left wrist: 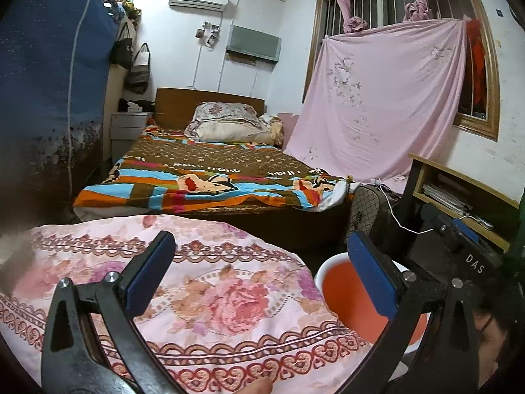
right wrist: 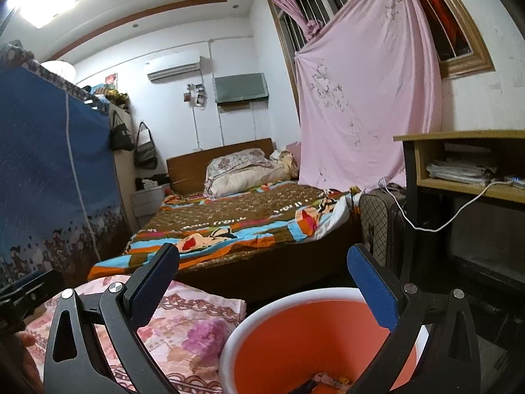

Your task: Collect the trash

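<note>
An orange bin with a white rim (right wrist: 295, 338) stands on the floor beside a surface covered by a pink floral cloth (left wrist: 203, 298). Small pieces of trash (right wrist: 328, 379) lie at its bottom. My right gripper (right wrist: 262, 262) hangs over the bin's mouth, jaws wide open with nothing between them. My left gripper (left wrist: 259, 256) is over the floral cloth, open and empty, with the bin (left wrist: 347, 298) behind its right finger. The right gripper's body marked DAS (left wrist: 472, 256) shows at the right of the left wrist view. The left gripper's dark edge (right wrist: 19, 292) shows at the left of the right wrist view.
A bed with a colourful quilt (left wrist: 210, 177) lies ahead. A blue fabric wardrobe (left wrist: 49, 75) stands at the left. A checked suitcase (right wrist: 380, 226), a white cable (right wrist: 443, 223) and a wooden desk with papers (right wrist: 466, 164) are at the right. A pink sheet (left wrist: 387, 98) hangs over the window.
</note>
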`<state>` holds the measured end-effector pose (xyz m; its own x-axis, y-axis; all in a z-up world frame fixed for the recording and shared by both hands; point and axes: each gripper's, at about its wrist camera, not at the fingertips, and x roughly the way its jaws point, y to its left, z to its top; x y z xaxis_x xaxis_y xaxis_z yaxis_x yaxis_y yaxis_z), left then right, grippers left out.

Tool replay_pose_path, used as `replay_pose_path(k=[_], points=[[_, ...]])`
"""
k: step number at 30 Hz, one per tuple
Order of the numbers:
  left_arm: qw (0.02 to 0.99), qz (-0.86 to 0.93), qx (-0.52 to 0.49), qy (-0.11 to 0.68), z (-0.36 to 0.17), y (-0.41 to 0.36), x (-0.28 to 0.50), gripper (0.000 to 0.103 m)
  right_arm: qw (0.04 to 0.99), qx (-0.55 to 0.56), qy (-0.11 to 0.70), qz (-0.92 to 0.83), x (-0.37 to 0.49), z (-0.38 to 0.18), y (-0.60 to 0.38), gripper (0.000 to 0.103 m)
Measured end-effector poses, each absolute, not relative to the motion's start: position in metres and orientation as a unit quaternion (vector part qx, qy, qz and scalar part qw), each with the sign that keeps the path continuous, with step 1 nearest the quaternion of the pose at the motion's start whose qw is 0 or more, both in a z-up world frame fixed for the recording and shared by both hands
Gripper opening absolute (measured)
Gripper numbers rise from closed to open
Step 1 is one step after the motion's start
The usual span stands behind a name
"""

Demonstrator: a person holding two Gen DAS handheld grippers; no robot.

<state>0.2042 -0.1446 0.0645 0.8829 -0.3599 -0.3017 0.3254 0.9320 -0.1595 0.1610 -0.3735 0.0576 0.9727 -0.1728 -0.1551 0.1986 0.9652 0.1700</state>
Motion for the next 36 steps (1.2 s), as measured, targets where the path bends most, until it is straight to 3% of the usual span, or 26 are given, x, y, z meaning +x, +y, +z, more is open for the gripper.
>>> replay_pose_path(k=[36], points=[[0.983,-0.104,-0.046,0.144,0.064,-0.076,0.141,0.091,0.996,0.043,0.045,-0.065,0.099,0.066,-0.313,0.103]])
